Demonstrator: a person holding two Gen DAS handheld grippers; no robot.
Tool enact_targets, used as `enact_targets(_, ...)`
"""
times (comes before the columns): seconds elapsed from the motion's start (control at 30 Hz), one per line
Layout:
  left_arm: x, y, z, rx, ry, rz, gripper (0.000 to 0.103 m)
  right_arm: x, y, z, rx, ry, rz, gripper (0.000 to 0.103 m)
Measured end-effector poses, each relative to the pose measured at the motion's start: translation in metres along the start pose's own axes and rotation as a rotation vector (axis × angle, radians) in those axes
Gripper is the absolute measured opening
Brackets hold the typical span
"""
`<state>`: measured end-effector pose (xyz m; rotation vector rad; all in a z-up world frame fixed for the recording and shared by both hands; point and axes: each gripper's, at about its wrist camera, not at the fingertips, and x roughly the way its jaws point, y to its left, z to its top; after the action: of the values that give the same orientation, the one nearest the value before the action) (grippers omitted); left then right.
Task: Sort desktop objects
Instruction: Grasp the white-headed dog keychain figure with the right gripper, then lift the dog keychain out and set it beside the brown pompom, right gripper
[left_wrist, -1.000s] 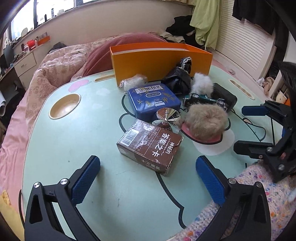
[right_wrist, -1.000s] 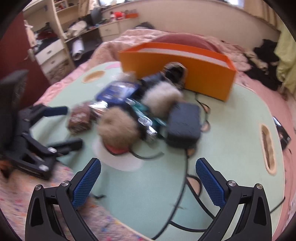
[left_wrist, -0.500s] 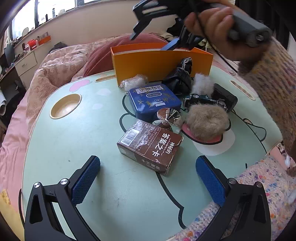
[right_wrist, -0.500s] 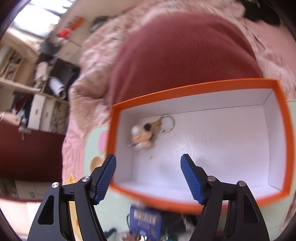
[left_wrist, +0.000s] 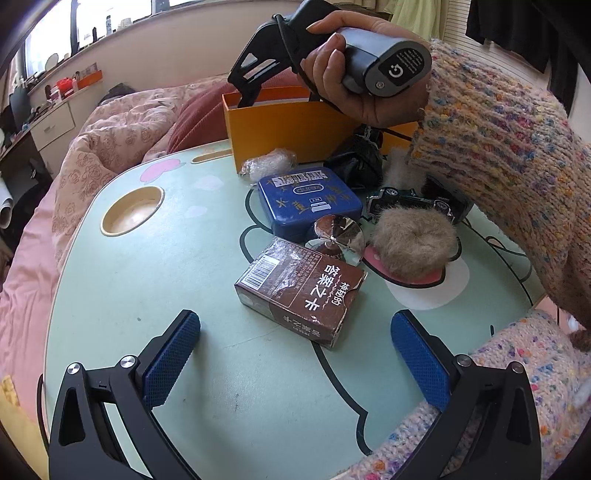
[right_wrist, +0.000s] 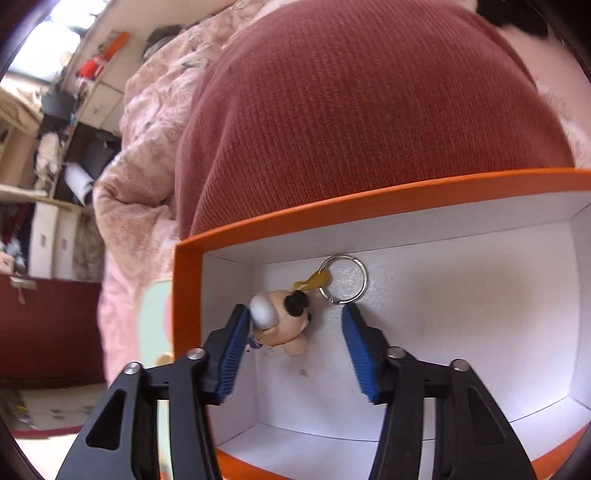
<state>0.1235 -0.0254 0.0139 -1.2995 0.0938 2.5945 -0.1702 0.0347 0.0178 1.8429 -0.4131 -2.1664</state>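
Note:
My right gripper (right_wrist: 295, 325) reaches down into the orange box (right_wrist: 332, 201), jaws partly open around a small toy keychain (right_wrist: 284, 321) lying on the white floor; its left pad touches the toy. In the left wrist view the same gripper (left_wrist: 255, 81) dips into the orange box (left_wrist: 280, 125). My left gripper (left_wrist: 295, 354) is open and empty above the table, just short of a brown card box (left_wrist: 301, 288). Behind it lie a blue tin (left_wrist: 306, 199), a shiny foil cone (left_wrist: 334, 236), a beige fur pompom (left_wrist: 413, 240) and a toy car (left_wrist: 406, 199).
The mint green table (left_wrist: 147, 288) has a round cup recess (left_wrist: 131, 210) at left. A wrapped ball (left_wrist: 267, 164) and a black pouch (left_wrist: 360, 158) lie by the box. A maroon cushion (right_wrist: 369, 103) and pink bedding (left_wrist: 96, 155) lie behind.
My right gripper swung from low over the table up over the orange box, then lowered inside it and narrowed its jaws around the keychain. The left gripper has not moved.

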Motion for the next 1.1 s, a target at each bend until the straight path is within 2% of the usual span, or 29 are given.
enact_targets(0.07, 0.0, 0.0, 0.0, 0.001, 0.0, 0.0, 0.103, -0.002, 0.004, -0.005, -0.059, -0.027, -0.06, 0.033)
enact_targets(0.23, 0.0, 0.0, -0.001, 0.001, -0.001, 0.0, 0.103, -0.01, -0.012, -0.014, -0.086, -0.065, -0.094, 0.033)
enact_targets(0.3, 0.0, 0.0, 0.0, 0.0, -0.001, 0.0, 0.103, -0.023, -0.021, -0.018, -0.099, -0.114, -0.124, 0.033)
enact_targets(0.47, 0.0, 0.0, 0.0, -0.001, 0.0, 0.0, 0.103, -0.085, -0.039, -0.038, -0.143, -0.28, -0.071, 0.033)
enact_targets(0.63, 0.0, 0.0, 0.0, -0.001, 0.0, 0.001, 0.103, -0.167, -0.056, -0.093, -0.228, -0.498, -0.062, 0.033)
enact_targets(0.7, 0.001, 0.0, 0.0, -0.001, 0.001, 0.001, 0.103, -0.19, -0.059, -0.112, -0.246, -0.554, -0.048, 0.033)
enact_targets(0.83, 0.002, 0.0, 0.002, -0.001, 0.006, 0.002, 0.103, -0.253, -0.087, -0.172, -0.274, -0.688, -0.04, 0.033)
enact_targets(0.9, 0.003, -0.001, 0.004, -0.001, 0.007, 0.003, 0.103, -0.268, -0.093, -0.194, -0.29, -0.698, -0.066, 0.033)
enact_targets(0.97, 0.003, -0.001, 0.005, 0.001, 0.009, 0.002, 0.103, -0.268, -0.104, -0.21, -0.281, -0.65, -0.083, 0.033)
enact_targets(1.03, 0.004, -0.003, 0.006, 0.009, 0.01, -0.004, 0.101, -0.249, -0.111, -0.222, -0.276, -0.59, -0.104, 0.033)
enact_targets(1.1, 0.004, -0.005, 0.008, 0.026, 0.006, -0.017, 0.095, -0.213, -0.115, -0.227, -0.271, -0.501, -0.104, 0.033)
